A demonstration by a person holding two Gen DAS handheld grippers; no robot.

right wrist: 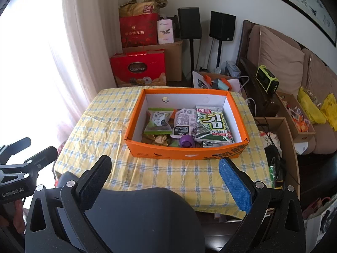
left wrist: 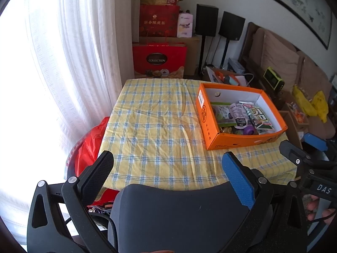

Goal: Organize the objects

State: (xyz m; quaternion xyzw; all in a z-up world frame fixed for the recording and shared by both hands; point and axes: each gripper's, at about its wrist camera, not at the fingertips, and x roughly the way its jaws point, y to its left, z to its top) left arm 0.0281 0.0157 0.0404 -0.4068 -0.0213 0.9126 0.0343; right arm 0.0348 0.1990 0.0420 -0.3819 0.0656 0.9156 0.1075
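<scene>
1. As the left wrist view shows, the left gripper (left wrist: 168, 168) hangs spread and empty over the tabletop's (left wrist: 151, 126) near edge — the orange box (left wrist: 242, 141) of snack packets sits at the right edge.
2. In the right wrist view, the right gripper (right wrist: 165, 176) gapes empty too — the seaweed packet (right wrist: 212, 124) lies in the box's right half.

bench (right wrist: 109, 130) in mid-room, window curtain (left wrist: 69, 63) to its left | box (right wrist: 185, 152) on bench's right part — packets (right wrist: 212, 124) inside, toward its near end | gift bags (right wrist: 139, 69) and speakers (right wrist: 189, 23) behind bench, by the wall | sofa (right wrist: 280, 59) to the right — cartons (right wrist: 294, 126) before it
</scene>
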